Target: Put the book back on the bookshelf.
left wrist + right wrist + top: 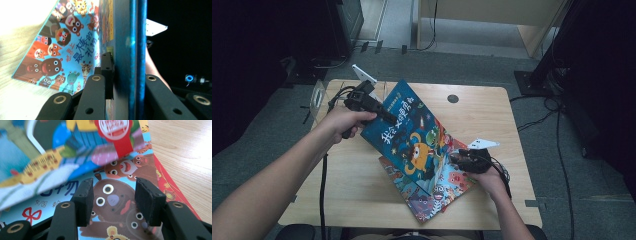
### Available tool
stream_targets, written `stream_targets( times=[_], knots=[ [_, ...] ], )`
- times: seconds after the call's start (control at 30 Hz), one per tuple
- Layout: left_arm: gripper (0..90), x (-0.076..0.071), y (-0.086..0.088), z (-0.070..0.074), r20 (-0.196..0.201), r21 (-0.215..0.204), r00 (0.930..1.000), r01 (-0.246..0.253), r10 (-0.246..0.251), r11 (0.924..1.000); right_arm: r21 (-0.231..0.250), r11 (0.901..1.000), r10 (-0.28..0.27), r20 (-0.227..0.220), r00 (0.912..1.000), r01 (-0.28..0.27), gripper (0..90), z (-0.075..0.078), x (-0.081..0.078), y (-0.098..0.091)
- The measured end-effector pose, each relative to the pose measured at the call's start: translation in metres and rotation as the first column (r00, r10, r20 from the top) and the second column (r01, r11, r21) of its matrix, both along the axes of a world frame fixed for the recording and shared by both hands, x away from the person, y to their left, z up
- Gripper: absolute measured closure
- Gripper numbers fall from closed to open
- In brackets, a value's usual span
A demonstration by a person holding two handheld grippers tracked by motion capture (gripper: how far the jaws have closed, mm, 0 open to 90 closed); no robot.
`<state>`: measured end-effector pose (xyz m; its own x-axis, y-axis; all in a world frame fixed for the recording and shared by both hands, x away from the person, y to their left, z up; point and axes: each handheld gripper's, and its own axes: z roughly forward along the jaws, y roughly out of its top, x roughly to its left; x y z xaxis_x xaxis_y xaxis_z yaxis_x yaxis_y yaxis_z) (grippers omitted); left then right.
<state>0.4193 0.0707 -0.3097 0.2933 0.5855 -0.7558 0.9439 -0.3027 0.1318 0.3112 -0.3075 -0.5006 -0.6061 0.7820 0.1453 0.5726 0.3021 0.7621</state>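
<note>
At the left of the high view, the left claw (384,114) pinches the top edge of a blue picture book (412,137), which is lifted and tilted above the middle of the wooden surface (352,170). In the left gripper view the book's edge (130,50) stands upright between the two black jaws, which press on it from both sides. The left hand (343,121) wraps the gripper's handle, and the forearm comes in from the lower left of the frame.

Below the raised book, a second book with cartoon animals (439,192) lies flat on the surface, and a red-edged one (167,185) peeks out beneath it.

Right of centre, the right claw (456,159) sits low at the books' right edge, the hand (489,180) reaching in from the bottom. Its jaws are spread, hovering over the animal cover (112,197) with nothing gripped, and the lifted book (62,152) hangs blurred above them.

A clear stand (318,95) sits at the surface's upper left corner.
</note>
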Motion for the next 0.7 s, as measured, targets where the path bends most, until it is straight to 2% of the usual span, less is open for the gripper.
stream_targets(
  times=[0.13,0.3,0.4,0.7],
  knots=[
    [80.6,0.001,0.007,0.009,0.013,-0.021,0.9997,-0.02,0.02,0.9996,-0.006,1.0,-0.003,-0.003,1.0,0.003,48.8,0.001,0.001,0.0],
    [79.8,0.004,0.013,0.021,0.027,-0.015,0.9991,-0.033,0.034,0.9993,-0.019,0.9998,-0.001,0.002,1.0,0.001,46.5,0.0,0.002,0.004],
    [79.8,0.005,0.016,0.025,0.031,-0.014,0.9985,-0.044,0.045,0.9989,-0.024,0.9997,0.004,0.009,1.0,-0.004,43.9,0.0,0.002,0.006],
    [79.7,0.007,0.026,0.034,0.031,-0.026,0.9972,-0.067,0.068,0.9974,-0.059,0.998,0.024,0.044,0.9987,-0.022,44.4,-0.001,0.003,0.015]
  ],
)
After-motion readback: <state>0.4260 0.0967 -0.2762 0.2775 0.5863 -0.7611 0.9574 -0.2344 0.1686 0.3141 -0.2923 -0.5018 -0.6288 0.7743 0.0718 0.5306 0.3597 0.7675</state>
